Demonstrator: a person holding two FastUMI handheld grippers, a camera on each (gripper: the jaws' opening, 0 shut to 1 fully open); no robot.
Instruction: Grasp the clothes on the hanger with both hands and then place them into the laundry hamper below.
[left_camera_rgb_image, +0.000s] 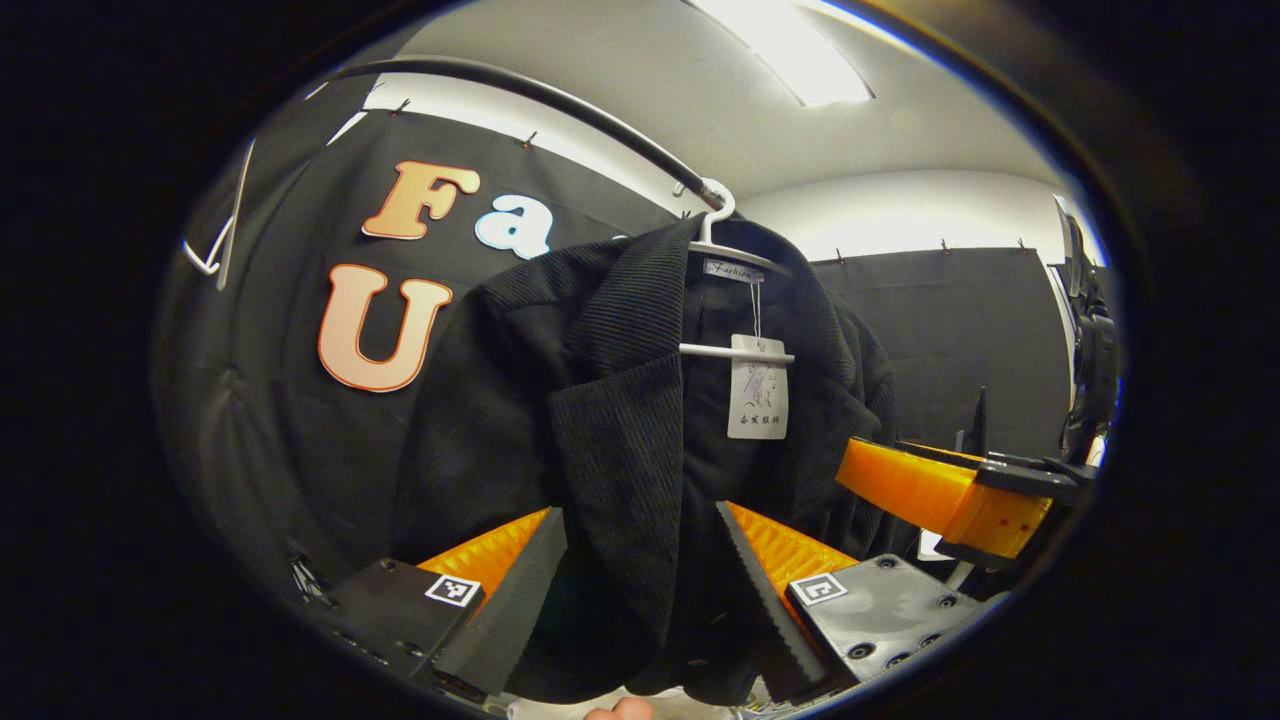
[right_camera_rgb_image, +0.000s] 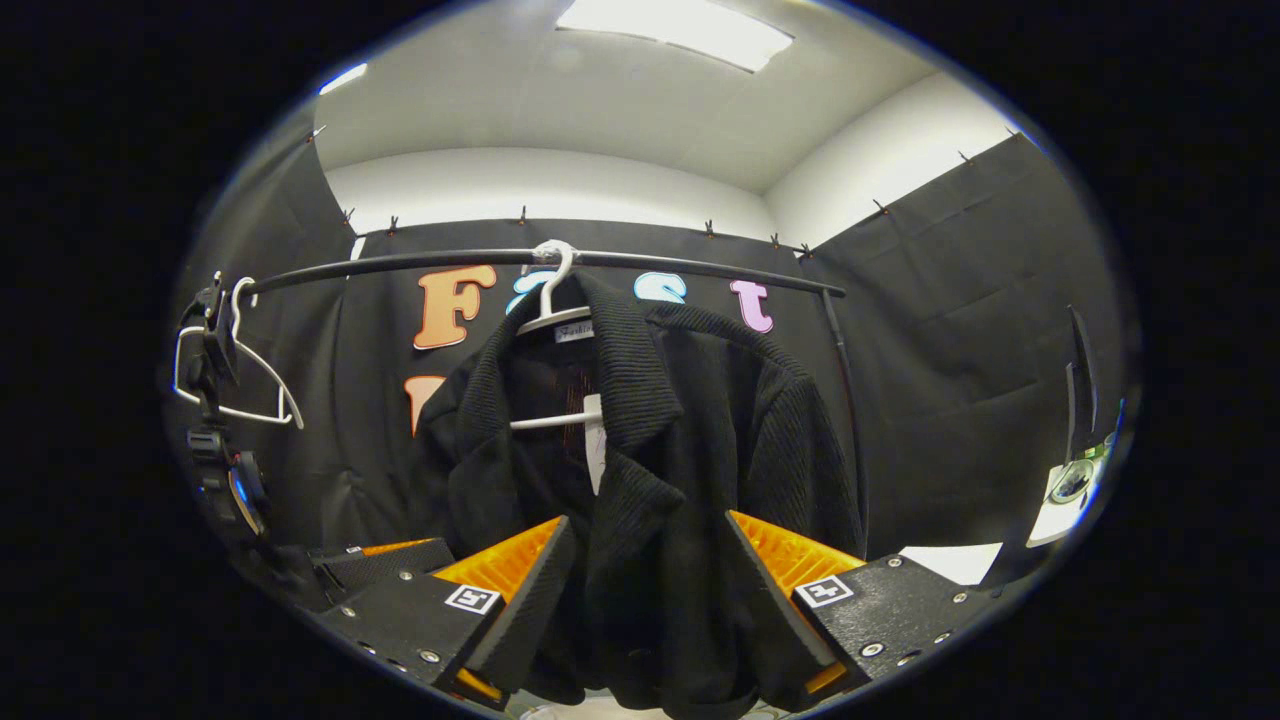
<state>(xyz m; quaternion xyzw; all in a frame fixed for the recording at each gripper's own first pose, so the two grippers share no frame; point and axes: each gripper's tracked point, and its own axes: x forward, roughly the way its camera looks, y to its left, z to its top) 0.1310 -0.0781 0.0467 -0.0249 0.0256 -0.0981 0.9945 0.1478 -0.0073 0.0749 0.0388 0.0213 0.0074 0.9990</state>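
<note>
black jacket (left_camera_rgb_image: 640, 420) on the white hanger (left_camera_rgb_image: 725, 260); left gripper (left_camera_rgb_image: 640, 590) and right gripper (right_camera_rgb_image: 645, 590) spread wide around its front, not pinching. next: clamp, lift clear.

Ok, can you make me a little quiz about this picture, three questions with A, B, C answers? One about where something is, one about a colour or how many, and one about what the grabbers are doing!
1. Where is the jacket?
A. On a hanger on the rail
B. On the floor
C. In a basket

2. What colour is the hanger holding the jacket?
A. Red
B. White
C. Green

3. How is the right gripper?
A. Shut tight with nothing in it
B. Open, with jacket cloth between its fingers
C. Holding the rail

Answers:
1. A: the hanger's hook sits over the rail.
2. B: its hook and bar look white.
3. B: the fingers stand apart on either side of the cloth.
</note>
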